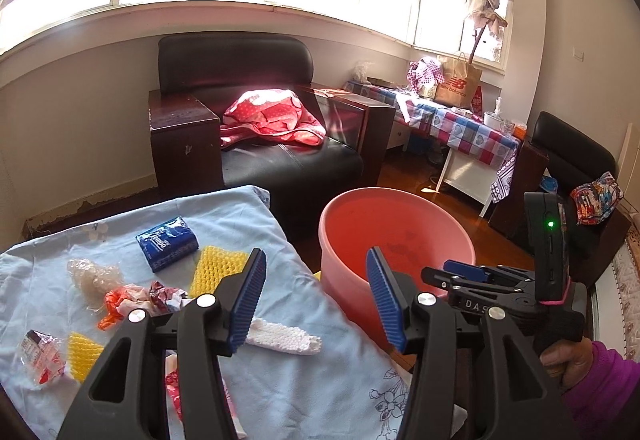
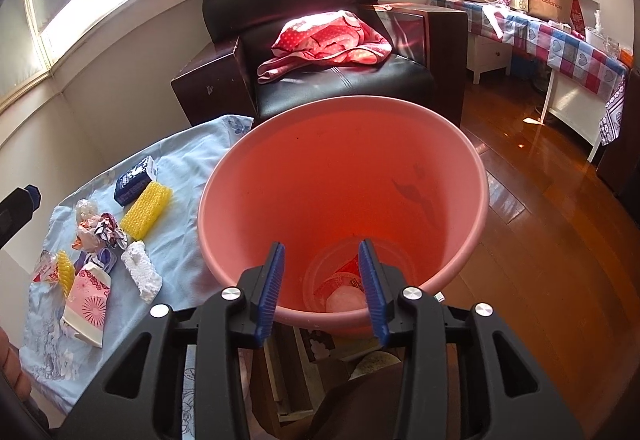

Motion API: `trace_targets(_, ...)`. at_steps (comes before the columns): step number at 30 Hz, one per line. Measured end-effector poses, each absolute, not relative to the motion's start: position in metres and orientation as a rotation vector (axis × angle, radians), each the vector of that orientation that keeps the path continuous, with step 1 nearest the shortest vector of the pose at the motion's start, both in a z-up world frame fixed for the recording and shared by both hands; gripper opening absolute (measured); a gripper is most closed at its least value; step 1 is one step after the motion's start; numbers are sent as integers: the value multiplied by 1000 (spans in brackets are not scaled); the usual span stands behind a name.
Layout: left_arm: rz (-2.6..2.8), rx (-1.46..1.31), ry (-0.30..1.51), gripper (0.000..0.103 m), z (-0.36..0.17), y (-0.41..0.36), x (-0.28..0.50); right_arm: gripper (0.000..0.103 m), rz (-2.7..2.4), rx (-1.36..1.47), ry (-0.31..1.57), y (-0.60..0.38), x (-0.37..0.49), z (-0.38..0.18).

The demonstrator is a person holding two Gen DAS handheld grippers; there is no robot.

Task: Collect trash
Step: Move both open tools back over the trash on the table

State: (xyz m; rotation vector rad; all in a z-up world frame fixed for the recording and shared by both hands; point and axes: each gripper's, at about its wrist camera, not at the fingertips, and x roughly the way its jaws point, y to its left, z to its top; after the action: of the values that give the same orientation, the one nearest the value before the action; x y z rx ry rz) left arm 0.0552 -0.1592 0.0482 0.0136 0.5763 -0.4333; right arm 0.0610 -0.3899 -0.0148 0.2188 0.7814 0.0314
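Observation:
A pink bucket (image 2: 460,176) stands on the floor beside a table under a light blue cloth (image 1: 312,372); a red wrapper and a pale clump lie in its bottom (image 2: 344,296). My right gripper (image 2: 326,288) is open and empty above the bucket's near rim. My left gripper (image 1: 316,300) is open and empty above the table's right edge. On the cloth lie a blue tissue pack (image 1: 166,242), yellow foam (image 1: 218,268), white foam (image 1: 284,338), crumpled wrappers (image 1: 140,300) and a pink carton (image 2: 88,304).
A black armchair (image 1: 288,160) with a red cloth on it stands behind the table and bucket. A side table with a checked cloth (image 1: 468,128) stands at the right. Wooden floor (image 2: 540,240) lies right of the bucket.

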Motion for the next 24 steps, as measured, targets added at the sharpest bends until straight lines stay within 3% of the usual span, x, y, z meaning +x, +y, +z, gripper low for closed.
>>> trace_targets(16,-96,-93,675,52,19,-23,27,39,222,131,767,-317,49,5)
trace_targets(24,-17,-118,737,52,-5,10,19,39,333,96,809,-275,39,0)
